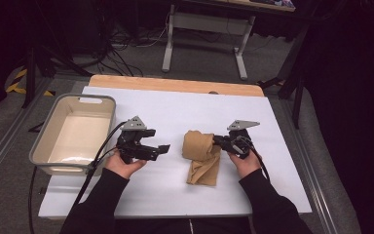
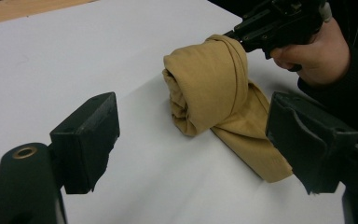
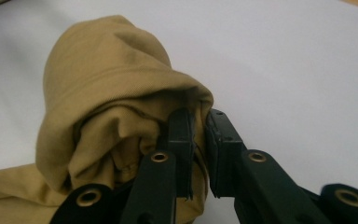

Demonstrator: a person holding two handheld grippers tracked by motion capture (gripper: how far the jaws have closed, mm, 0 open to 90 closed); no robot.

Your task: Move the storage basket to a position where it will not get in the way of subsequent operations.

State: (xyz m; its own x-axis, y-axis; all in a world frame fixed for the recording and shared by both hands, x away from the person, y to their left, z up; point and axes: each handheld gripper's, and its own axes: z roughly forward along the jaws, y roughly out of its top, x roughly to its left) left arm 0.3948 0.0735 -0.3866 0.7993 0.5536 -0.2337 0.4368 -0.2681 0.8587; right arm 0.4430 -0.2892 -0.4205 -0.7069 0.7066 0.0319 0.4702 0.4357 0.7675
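White table (image 1: 175, 105), mid-scene: cloth (image 1: 202, 153) is rolled at its far end, with a flat tail left near me — rolling looks about half done. My right gripper (image 1: 219, 141) pinches the roll's edge, reaching left. My left gripper (image 1: 163, 147) waits beside it, jaws apart and empty.

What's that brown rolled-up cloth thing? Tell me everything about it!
The tan cloth looks like soft knit fabric. Its far part is rolled into a fat bundle, and a flat tail trails toward the person. It lies on the white tabletop, right of the middle. The right tool grips a fold at the roll's end, its jaws almost shut. The left tool waits open beside it, not touching.
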